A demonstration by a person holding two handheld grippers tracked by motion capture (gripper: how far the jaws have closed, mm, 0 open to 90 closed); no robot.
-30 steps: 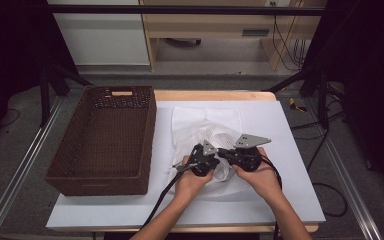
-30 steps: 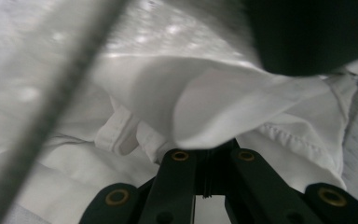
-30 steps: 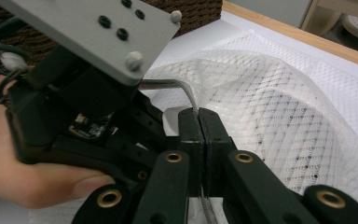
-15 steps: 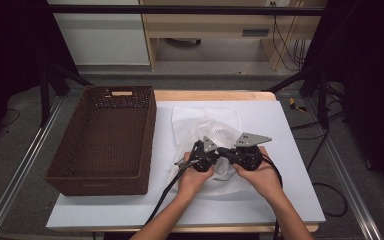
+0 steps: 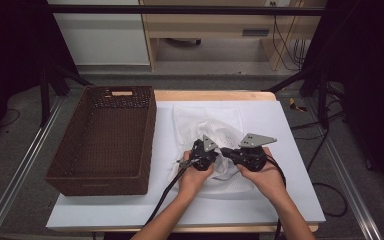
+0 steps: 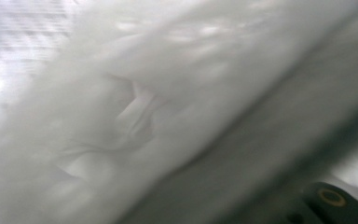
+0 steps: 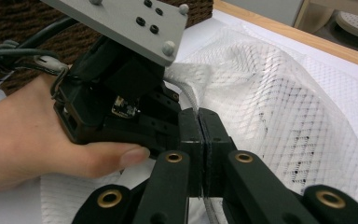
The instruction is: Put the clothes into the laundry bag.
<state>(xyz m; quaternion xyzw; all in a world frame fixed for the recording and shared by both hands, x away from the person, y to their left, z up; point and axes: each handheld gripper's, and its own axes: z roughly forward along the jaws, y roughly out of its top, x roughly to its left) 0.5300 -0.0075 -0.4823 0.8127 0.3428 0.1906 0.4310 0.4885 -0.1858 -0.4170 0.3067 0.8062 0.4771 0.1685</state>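
Both grippers pinch a white mesh laundry bag (image 5: 215, 131).
Left gripper (image 5: 211, 156) and right gripper (image 7: 201, 135) clamp its fabric, jaws closed, beside a brown wicker basket (image 5: 105, 145).

Blurred throughout in the left gripper view: white mesh bag (image 6: 135, 107) pressed against the lens, weave unreadable, fingers not made out. Cut off at the bottom edge of the high view: both forearms and the worktop (image 5: 290, 130) front. Hidden under hands: bag's middle.
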